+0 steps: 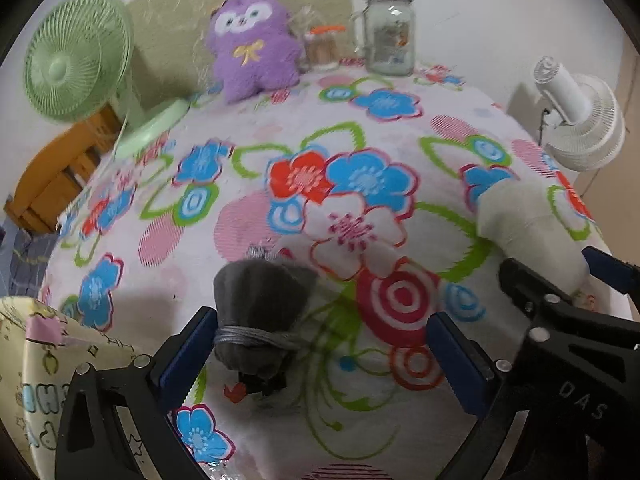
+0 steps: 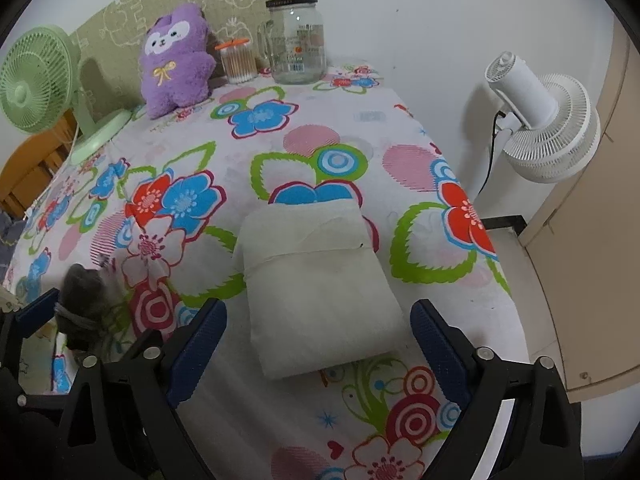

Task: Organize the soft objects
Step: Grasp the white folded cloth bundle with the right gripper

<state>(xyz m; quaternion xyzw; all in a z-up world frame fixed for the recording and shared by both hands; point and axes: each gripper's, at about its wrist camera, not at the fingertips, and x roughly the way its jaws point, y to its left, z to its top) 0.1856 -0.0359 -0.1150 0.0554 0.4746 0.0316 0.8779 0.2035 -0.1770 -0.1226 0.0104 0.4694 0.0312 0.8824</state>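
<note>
Nearby, swab jar [image 2: 239, 62], empty mug jar [image 2: 297, 46]

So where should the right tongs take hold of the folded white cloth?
Probably across the near end of the folded white cloth, coming straight in low from the front. It lies flat, lengthwise away from the right tongs, which are open and already straddle its width.

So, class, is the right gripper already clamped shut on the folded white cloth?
No. The right gripper is open, its fingers either side of the white cloth.

Soft even indoor light, mild shadows, strong fisheye curvature, dark vignetted corners, left view slightly blurred
</note>
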